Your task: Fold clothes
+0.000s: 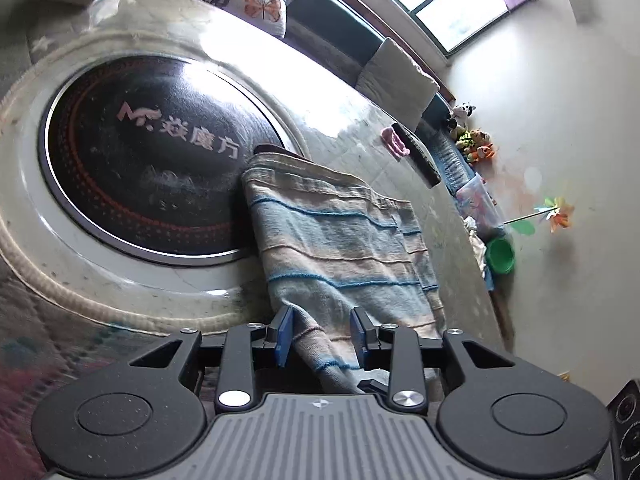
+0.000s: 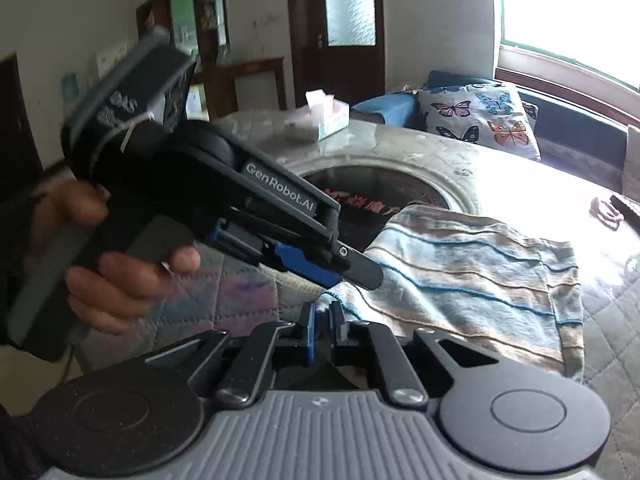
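Note:
A folded striped cloth (image 1: pixel 340 248), blue and tan, lies on the quilted table cover, partly over the round black cooktop. In the left wrist view my left gripper (image 1: pixel 322 336) is open, its blue pads on either side of the cloth's near corner fold. In the right wrist view the cloth (image 2: pixel 472 276) lies ahead and to the right. My right gripper (image 2: pixel 323 330) is shut on the cloth's near left corner. The left gripper (image 2: pixel 352 272), held in a hand, reaches in from the left just above that same corner.
A round black cooktop (image 1: pixel 148 160) with white lettering is set in the table. A butterfly cushion (image 2: pixel 480 116) and a bench run under the window. A tissue pack (image 2: pixel 320 118) lies at the table's far edge. A pink item (image 1: pixel 394 142), toys and a green bowl (image 1: pixel 500 254) sit at the right.

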`<state>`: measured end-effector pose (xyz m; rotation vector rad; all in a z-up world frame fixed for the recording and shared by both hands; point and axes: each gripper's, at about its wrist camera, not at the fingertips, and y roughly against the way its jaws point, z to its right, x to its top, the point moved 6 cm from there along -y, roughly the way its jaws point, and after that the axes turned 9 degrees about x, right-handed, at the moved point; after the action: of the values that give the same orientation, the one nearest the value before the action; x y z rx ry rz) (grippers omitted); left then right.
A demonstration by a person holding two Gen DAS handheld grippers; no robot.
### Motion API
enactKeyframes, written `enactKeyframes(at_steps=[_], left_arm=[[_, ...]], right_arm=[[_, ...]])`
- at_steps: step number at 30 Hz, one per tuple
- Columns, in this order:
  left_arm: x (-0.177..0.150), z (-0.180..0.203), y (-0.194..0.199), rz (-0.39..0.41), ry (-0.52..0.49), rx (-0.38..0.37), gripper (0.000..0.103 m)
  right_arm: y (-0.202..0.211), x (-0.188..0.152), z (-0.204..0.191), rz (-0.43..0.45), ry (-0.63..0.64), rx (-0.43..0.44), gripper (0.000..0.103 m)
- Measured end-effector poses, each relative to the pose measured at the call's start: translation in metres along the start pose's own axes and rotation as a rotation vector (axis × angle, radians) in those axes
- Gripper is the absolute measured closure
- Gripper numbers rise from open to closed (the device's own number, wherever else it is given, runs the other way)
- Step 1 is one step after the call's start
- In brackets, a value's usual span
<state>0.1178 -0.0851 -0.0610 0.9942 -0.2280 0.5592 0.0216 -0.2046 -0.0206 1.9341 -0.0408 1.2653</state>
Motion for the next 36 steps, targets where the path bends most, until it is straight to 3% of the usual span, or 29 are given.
enactKeyframes(at_steps=[7, 11, 21, 27, 31, 36], left_arm=[[0.000, -0.002, 0.000, -0.011, 0.078, -0.018, 0.068], [0.001, -0.009, 0.004, -0.025, 0.149, -0.078, 0.066], [-0.005, -0.011, 0.007, -0.055, 0.228, -0.158, 0.059], [-0.007, -0.009, -0.006, -0.094, 0.264, -0.164, 0.058], [-0.002, -0.006, -0.015, -0.090, 0.260, -0.162, 0.060], [0.005, -0.004, -0.021, -0.069, 0.228, -0.154, 0.081]], right_arm=[[0.011, 0.006, 0.009, 0.049, -0.039, -0.010, 0.098], [0.014, 0.009, 0.010, 0.070, -0.040, -0.012, 0.098], [0.015, 0.009, 0.012, 0.097, -0.061, -0.021, 0.098], [0.013, 0.008, 0.007, 0.094, -0.053, -0.008, 0.098], [0.014, 0.007, 0.002, 0.096, -0.039, 0.009, 0.098], [0.014, 0.007, 0.001, 0.099, -0.036, 0.019, 0.098]])
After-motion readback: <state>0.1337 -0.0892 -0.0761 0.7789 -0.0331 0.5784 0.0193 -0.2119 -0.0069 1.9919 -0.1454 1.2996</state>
